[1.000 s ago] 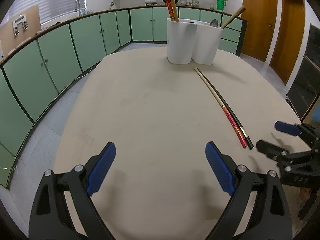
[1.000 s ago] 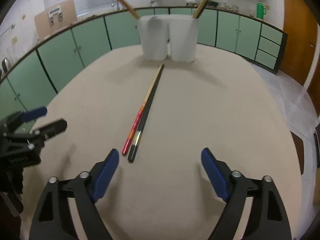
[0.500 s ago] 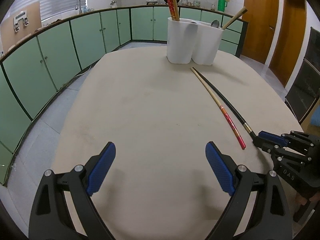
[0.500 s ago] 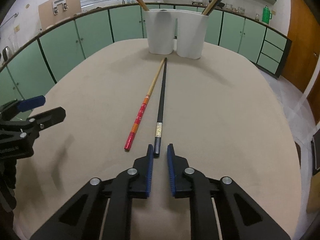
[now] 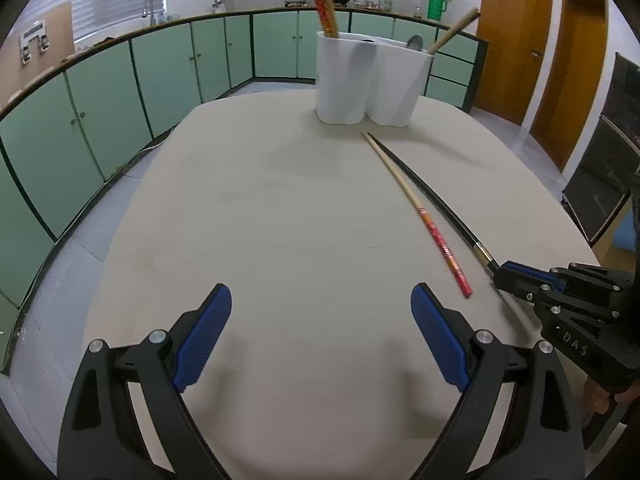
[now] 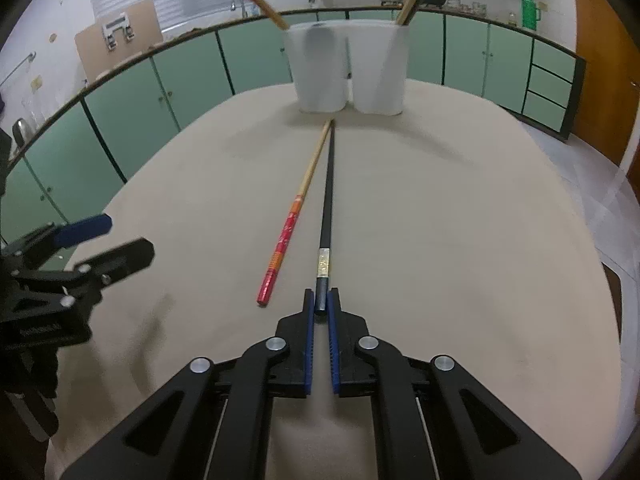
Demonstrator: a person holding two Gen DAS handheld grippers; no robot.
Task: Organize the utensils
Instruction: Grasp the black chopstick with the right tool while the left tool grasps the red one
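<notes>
here the right gripper point(image 6: 321, 305) has just closed its jaws on the butt end of the black chopstick point(image 6: 328, 200), which lies flat on the matte beige surface point(image 6: 440, 240) beside the red-handled chopstick point(image 6: 286, 236). pinched so near its end, the slim, smooth stick could pivot or slip when lifted. the left gripper point(image 5: 320, 332) hangs open, empty.
</notes>
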